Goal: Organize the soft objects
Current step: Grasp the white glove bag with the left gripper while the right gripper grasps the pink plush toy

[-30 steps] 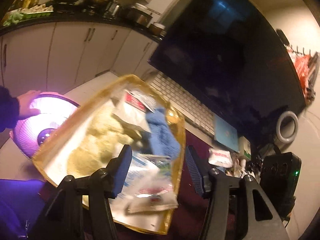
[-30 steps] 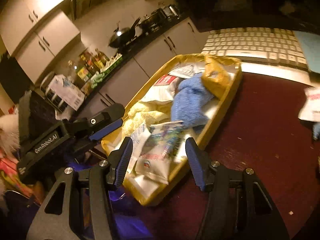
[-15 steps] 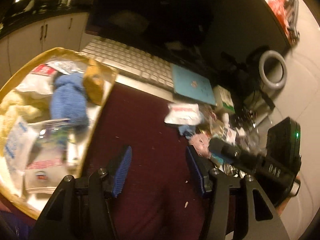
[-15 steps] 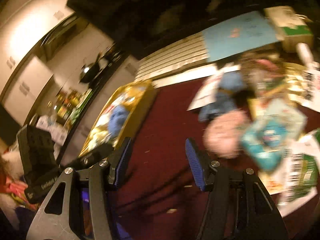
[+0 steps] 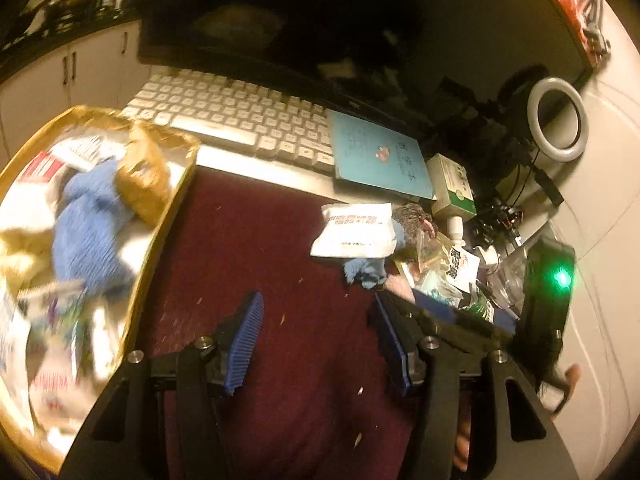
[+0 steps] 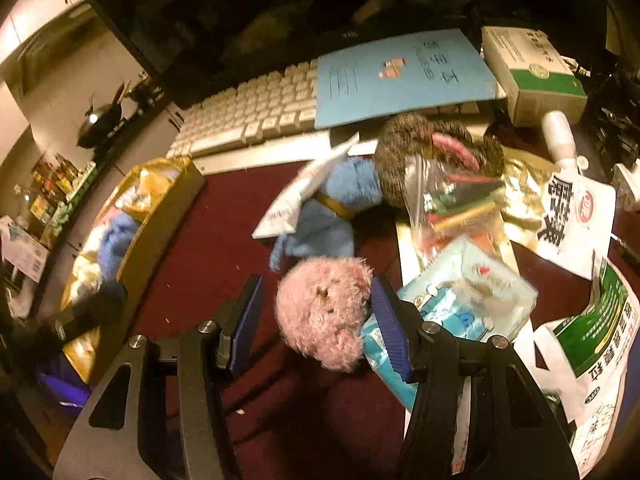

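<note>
A dark monitor [image 5: 320, 20] fills the back of the desk, with a white keyboard [image 5: 240, 120] along its foot and a blue booklet [image 6: 400, 76] lying over the keyboard's right end. The maroon mat [image 5: 260, 240] spreads below them, scattered with crumbs. At its left edge stands the yellow tray [image 5: 176, 196], already crowded with packets, a blue knitted toy [image 5: 92, 232] and something pale yellow. My left gripper [image 5: 316, 334] hangs over bare mat with its fingers spread wide and nothing between them. My right gripper [image 6: 316, 322] is also spread wide, and the pink plush toy [image 6: 324, 312] sits between its fingers; the right pad looks to be against the fur, the left pad stands clear of it. Around the pink toy the pile is tight: a pale blue packet [image 6: 460, 300] lies just beside and partly behind my right finger, a blue plush toy [image 6: 332, 216] lies just beyond with a white packet [image 6: 304, 192] leaning on it, and a brown knitted toy [image 6: 432, 152] sits behind a clear bag [image 6: 452, 204] of small coloured bits. A green and white box [image 6: 532, 76] and a white pouch [image 6: 576, 220] stand further right.
</note>
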Demonstrator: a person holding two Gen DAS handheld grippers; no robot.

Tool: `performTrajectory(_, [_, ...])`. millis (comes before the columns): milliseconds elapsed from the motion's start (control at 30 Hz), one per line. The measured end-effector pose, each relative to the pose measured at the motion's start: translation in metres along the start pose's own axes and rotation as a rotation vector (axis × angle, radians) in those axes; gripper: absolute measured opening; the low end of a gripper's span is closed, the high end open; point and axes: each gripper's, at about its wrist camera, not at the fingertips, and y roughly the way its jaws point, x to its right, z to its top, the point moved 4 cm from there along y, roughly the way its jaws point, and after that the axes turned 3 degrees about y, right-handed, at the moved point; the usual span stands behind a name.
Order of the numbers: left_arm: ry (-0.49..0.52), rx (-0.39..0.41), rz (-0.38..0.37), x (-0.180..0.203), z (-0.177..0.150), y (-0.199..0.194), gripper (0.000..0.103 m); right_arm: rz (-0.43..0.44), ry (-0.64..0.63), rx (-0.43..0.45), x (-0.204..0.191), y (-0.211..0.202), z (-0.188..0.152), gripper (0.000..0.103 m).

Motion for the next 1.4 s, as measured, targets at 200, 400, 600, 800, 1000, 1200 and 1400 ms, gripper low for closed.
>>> performTrajectory(200, [0.051, -0.081, -0.041, 0.024, 0.023, 0.044, 0.057, 0.012, 0.019, 0.035, 0.008, -0.006, -0.004, 0.039])
performTrajectory(400, [0.131, -0.099, -0.005, 0.054, 0.037, 0.077, 0.057, 0.067, 0.107, 0.061, 0.024, -0.011, -0.008, 0.034])
performTrajectory(600, [0.297, -0.091, 0.160, 0.078, 0.042, 0.098, 0.057, 0.063, 0.111, 0.052, 0.025, -0.011, -0.011, 0.034])
performTrajectory(800, [0.315, -0.163, 0.156, 0.072, 0.039, 0.118, 0.057, 0.071, 0.120, 0.050, 0.025, -0.008, -0.008, 0.034])
performTrajectory(1000, [0.328, -0.182, 0.158, 0.067, 0.045, 0.127, 0.057, 0.077, 0.124, 0.050, 0.026, -0.008, -0.008, 0.034])
performTrajectory(1200, [0.245, -0.179, 0.136, 0.040, 0.055, 0.119, 0.057, 0.074, 0.126, 0.051, 0.026, -0.010, -0.010, 0.034])
performTrajectory(1400, [0.175, -0.162, 0.110, 0.017, 0.063, 0.110, 0.054, 0.074, 0.129, 0.052, 0.026, -0.010, -0.010, 0.034])
